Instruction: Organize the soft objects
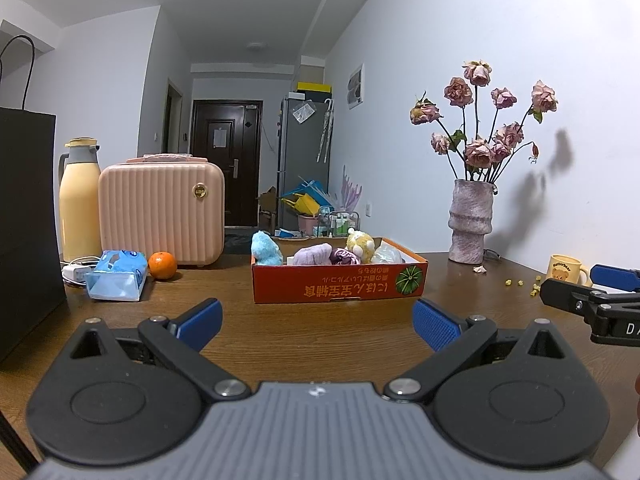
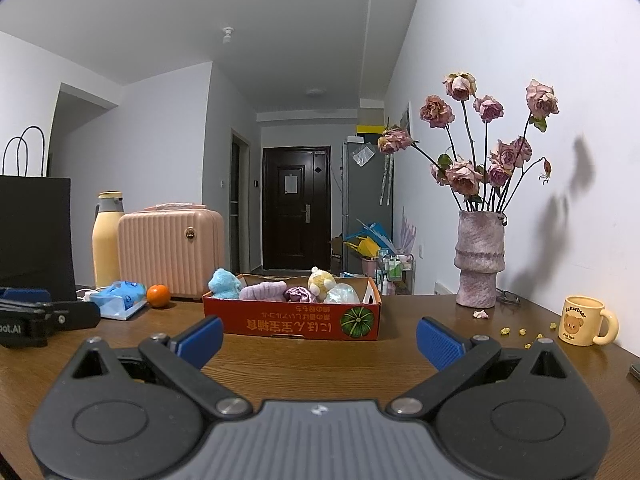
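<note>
Looking across the brown table (image 1: 304,344), most of the job seemed done, because the soft things already sat in the orange box (image 1: 340,282) and no soft toy lay loose on the wood. Maybe a little tidying inside the box was left, but that was only a guess.

On the far left stood a black paper bag (image 1: 28,216); what was in it could not be seen. Next came a yellow flask (image 1: 79,204) and a pink case (image 1: 160,208), which was closed. Near them lay a blue tissue pack (image 1: 116,276) and an orange fruit (image 1: 162,265), just beside each other.

In the middle, the box was open at the top. Going left to right, it held a blue plush toy (image 1: 266,248) leaning at the left end, a light purple cloth (image 1: 312,256), a darker purple bundle (image 1: 345,258), a yellow plush toy (image 1: 360,242) and a shiny pale thing (image 1: 386,255) at the right end. They were packed close and touching.

Farther right, a pink vase (image 1: 470,220) held dried roses (image 1: 484,120). At the far right stood a yellow mug (image 2: 584,320), and its inside was hidden.

The left gripper (image 1: 318,324) hung near the table with its blue pads spread wide and nothing between them. The right gripper (image 2: 320,334) was spread wide too, and empty, facing the box.
</note>
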